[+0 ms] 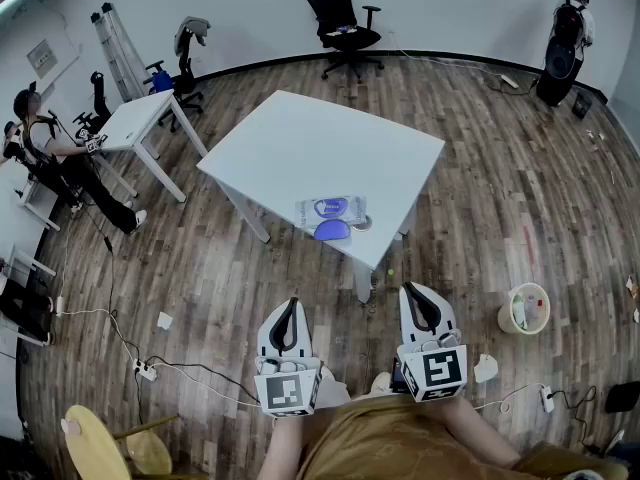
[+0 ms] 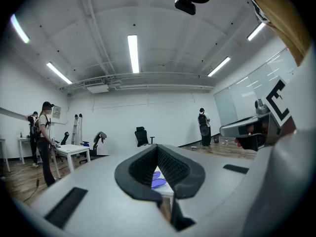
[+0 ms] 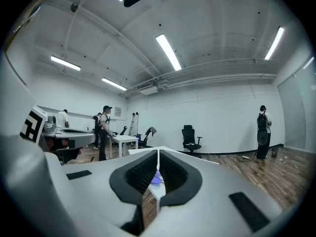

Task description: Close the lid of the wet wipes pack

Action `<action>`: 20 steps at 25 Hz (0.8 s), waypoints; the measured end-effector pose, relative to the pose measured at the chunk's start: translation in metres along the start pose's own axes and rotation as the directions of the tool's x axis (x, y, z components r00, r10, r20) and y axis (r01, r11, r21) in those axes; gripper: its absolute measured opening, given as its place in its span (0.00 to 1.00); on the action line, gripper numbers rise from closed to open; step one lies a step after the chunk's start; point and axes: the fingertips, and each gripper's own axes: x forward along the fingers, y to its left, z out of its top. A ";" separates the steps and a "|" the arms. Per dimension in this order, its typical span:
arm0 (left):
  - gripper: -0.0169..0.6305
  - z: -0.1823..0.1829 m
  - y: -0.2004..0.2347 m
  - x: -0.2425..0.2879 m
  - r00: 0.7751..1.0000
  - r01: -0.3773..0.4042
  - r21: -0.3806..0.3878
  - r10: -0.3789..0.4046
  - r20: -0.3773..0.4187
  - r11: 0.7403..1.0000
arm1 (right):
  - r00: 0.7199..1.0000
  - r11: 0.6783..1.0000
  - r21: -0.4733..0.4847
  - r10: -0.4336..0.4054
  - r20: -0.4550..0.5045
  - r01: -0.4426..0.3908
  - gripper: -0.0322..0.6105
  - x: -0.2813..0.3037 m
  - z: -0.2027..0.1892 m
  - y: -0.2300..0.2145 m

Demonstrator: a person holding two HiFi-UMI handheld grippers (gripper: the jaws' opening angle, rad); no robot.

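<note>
The wet wipes pack (image 1: 332, 208) lies near the front edge of the white table (image 1: 300, 138), its purple lid (image 1: 331, 230) folded open towards the person; the print on the pack is too small to read. The left gripper (image 1: 290, 306) and right gripper (image 1: 418, 296) are held low, well apart from the table. Both have their jaws closed together on nothing

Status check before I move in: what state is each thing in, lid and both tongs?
Pale soft wet wipes pack: lying flat on white table.
Purple oval lid: open, flipped forward.
Left tongs: shut, empty.
Right tongs: shut, empty.
</note>
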 end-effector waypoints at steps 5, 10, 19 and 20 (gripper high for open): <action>0.01 -0.001 0.006 -0.001 1.000 0.000 -0.047 0.001 0.023 0.999 | 1.000 1.000 0.008 -0.008 -0.003 0.008 0.06 0.003 -0.005 0.007; 0.01 -0.003 0.017 0.015 0.999 0.015 -0.066 -0.013 0.031 0.998 | 1.000 1.000 -0.010 -0.011 -0.013 0.011 0.06 0.016 -0.003 0.015; 0.01 -0.012 0.050 0.045 0.999 0.045 -0.073 -0.044 0.012 0.996 | 0.998 0.999 -0.009 -0.038 -0.048 0.037 0.06 0.059 -0.011 0.023; 0.01 -0.014 0.054 0.048 0.999 0.045 -0.077 -0.045 0.008 0.996 | 0.998 0.999 -0.012 -0.037 -0.050 0.037 0.06 0.064 -0.011 0.026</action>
